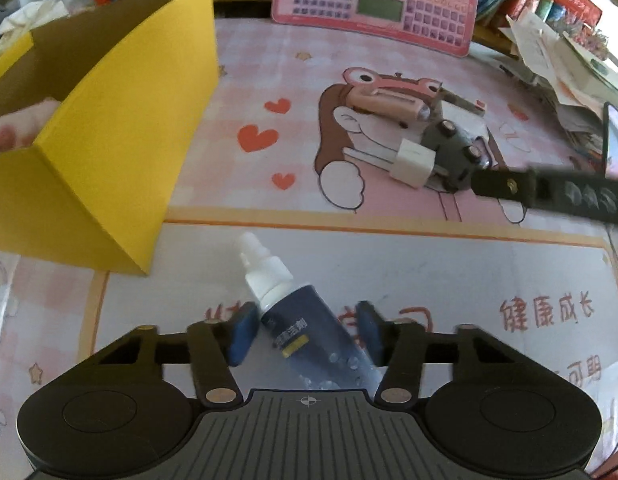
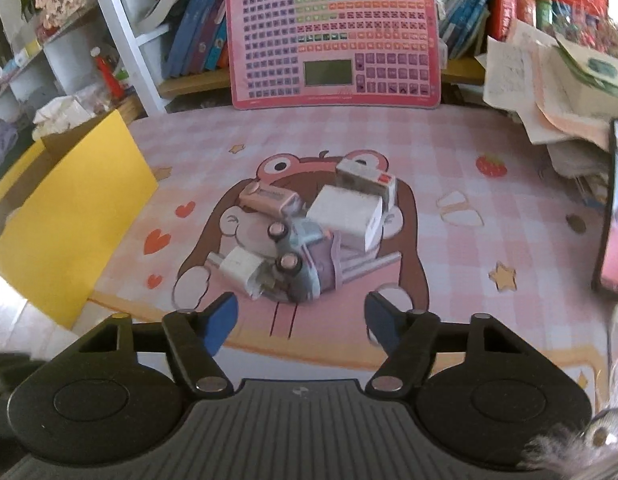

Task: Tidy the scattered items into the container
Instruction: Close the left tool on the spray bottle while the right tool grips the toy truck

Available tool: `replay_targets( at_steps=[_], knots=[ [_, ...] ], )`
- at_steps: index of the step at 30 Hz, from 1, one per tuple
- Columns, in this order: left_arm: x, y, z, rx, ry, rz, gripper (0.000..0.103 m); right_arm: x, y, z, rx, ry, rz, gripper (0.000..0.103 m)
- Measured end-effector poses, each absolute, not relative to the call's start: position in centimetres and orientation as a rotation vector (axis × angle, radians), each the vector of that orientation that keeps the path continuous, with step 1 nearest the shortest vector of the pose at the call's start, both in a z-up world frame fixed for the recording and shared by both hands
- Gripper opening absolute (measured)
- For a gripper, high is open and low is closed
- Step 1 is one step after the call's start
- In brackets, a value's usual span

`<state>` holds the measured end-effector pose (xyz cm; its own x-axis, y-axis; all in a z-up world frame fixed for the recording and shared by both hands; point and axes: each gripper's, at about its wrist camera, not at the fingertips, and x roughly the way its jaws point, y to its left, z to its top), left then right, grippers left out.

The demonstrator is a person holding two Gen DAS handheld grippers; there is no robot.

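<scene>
The left gripper (image 1: 305, 332) hung low over the near edge of the desk (image 1: 489, 264), its blue pads spread to either side of a small bottle (image 1: 305, 320) without clearly touching it. The bottle lay tilted on the desk, white cap pointing away toward the yellow box (image 1: 121, 128). Its dark blue label carried Chinese characters too blurred to read; red characters printed on the mat (image 1: 545, 314) beside it read 健康成长.

The right gripper (image 2: 301, 316) was held above the middle of the desk, spread and holding nothing, facing a pile: a white charger (image 2: 241, 266), a grey toy car (image 2: 301, 256), a pink case (image 2: 269, 198) and two white boxes (image 2: 349, 216).

The yellow box stood open at the left edge of the desk, something pink (image 1: 13, 128) inside it.
</scene>
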<state>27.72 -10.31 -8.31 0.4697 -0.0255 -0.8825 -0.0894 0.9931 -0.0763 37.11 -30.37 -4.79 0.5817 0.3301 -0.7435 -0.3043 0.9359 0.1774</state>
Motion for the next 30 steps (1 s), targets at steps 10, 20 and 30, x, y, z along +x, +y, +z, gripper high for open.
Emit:
replay_targets(
  at_steps=[10, 20, 30],
  knots=[
    [26.4, -8.9, -7.8, -0.093, 1.072, 0.076, 0.038, 41.5, -28.9, -6.7, 0.037, 0.929, 0.324, 0.047],
    [26.2, -8.5, -8.3, -0.107, 1.092, 0.059, 0.04, 41.9, -27.7, -7.5, -0.039, 0.9, 0.318, 0.042],
    [26.0, -9.4, -8.5, -0.026, 1.076, 0.034, 0.04, 36.0, -31.2, -5.6, 0.006, 0.934, 0.323, 0.042]
  ],
)
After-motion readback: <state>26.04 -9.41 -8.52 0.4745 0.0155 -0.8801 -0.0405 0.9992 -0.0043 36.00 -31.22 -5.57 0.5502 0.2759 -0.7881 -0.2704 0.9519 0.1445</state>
